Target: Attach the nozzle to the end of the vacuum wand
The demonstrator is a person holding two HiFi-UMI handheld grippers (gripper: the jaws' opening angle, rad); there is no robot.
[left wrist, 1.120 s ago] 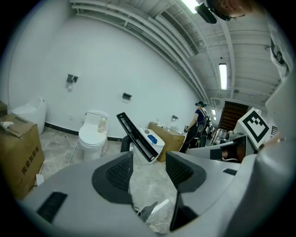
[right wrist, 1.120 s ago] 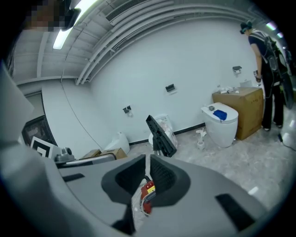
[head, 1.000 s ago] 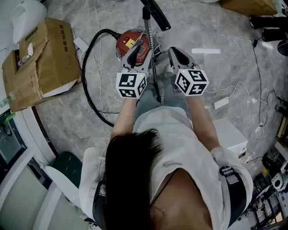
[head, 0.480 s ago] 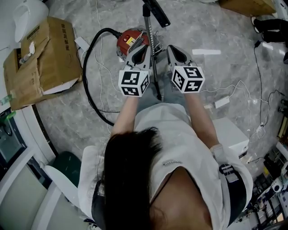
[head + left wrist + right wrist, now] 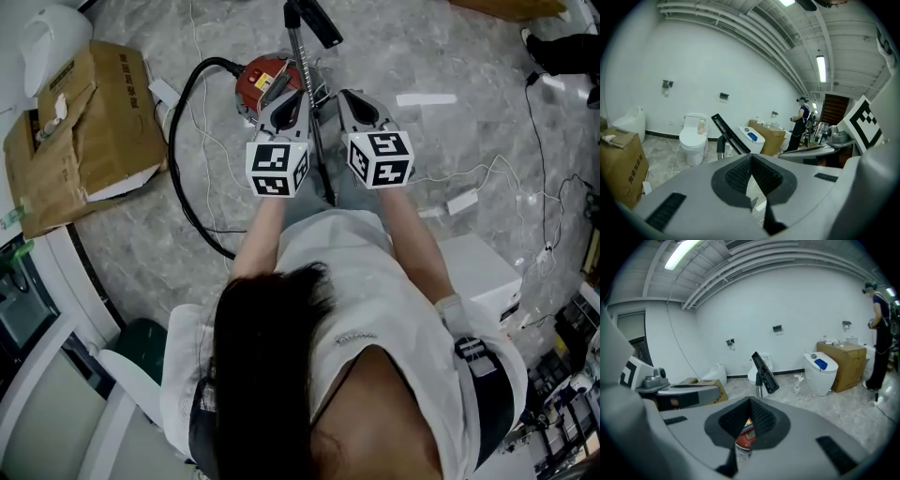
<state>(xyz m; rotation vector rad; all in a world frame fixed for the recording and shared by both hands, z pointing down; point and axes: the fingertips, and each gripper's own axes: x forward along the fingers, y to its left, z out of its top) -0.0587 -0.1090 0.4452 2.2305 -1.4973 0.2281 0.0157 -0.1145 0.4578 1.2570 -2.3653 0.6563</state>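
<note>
Left gripper point(image 5: 281, 98) and right gripper point(image 5: 349, 98) are sitting clenched, empty, flanking the wand point(image 5: 312, 122); unheld, it's probably risking tipping over, nozzle point(image 5: 316, 21) included.

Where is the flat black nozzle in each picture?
Head view: top middle, the flat black plastic nozzle.
Left gripper view: left of centre, slanting.
Right gripper view: centre, tilted.
Shared landmark: the silver metal wand directly under it.
</note>
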